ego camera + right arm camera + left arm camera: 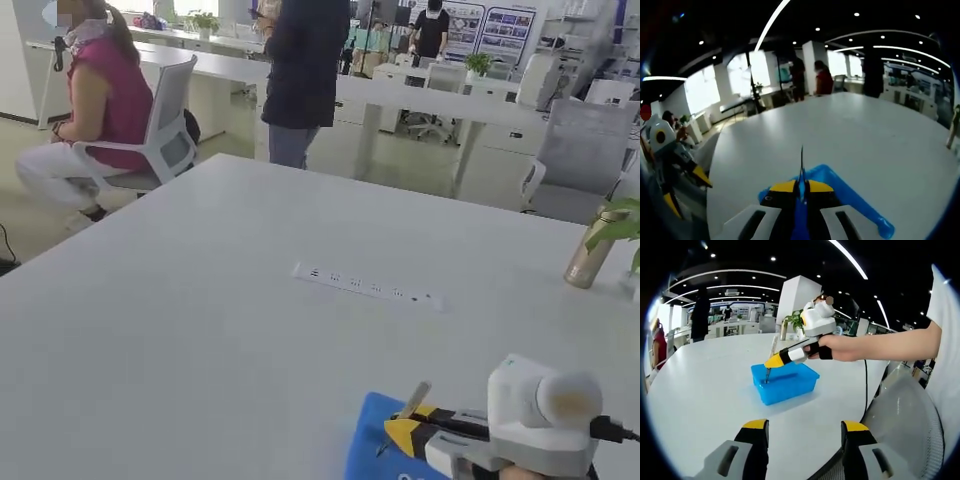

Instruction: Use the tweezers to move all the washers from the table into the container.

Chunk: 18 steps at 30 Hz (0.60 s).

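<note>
Left gripper view has the blue container [785, 382] sitting on the white desk [700, 390], and honestly whatever's in it is too small to make out. Right tongs [771, 361] are clamped on the tweezers [767, 374], which stand nearly upright, tips down inside the container. A hand [832, 347] holds that gripper on a level, stretched-out forearm, while the left tongs [805, 426] sit spread wide apart near the desk edge.

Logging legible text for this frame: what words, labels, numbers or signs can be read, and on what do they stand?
No text is legible anywhere.
Wall posters: print too small and blurred to read.
Power strip: dark marks, too small to tell as print.
Blue container, metal bottle: no label visible.
</note>
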Motion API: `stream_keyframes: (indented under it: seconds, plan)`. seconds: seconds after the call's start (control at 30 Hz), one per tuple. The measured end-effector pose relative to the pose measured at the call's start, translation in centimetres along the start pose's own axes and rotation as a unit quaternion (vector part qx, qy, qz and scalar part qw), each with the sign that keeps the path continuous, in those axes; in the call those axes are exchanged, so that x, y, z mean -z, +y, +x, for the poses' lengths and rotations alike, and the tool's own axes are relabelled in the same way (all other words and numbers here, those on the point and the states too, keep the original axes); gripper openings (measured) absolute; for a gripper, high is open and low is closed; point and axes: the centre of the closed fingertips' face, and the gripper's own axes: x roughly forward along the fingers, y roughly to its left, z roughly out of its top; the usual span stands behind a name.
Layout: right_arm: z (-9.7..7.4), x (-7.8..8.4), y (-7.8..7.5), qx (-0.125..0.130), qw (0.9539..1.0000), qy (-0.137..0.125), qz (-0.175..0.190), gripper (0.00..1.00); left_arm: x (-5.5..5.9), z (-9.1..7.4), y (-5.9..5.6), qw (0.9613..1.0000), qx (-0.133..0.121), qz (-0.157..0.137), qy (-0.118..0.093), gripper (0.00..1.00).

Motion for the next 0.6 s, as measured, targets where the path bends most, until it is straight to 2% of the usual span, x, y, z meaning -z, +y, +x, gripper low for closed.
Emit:
stream_keyframes:
  seconds: [0.1,0.23,0.6]
  plan:
    - [0.6,0.3,0.5,-0.008,0.9999,0.008,-0.010,0.03,0.1,0.0,0.0,1.0000,0.002,0.001,0.003,0.57]
    - [1.2,1.6,-0.2,-0.012,0.9995,0.024,-0.017,0.03,0.3,0.1,-0.2,0.9999,0.006,0.003,0.009,0.57]
    - [1.2,1.9,0.6,-0.024,0.9992,0.024,-0.022,0.03,0.3,0.1,-0.2,0.9999,0.006,0.002,0.010,0.57]
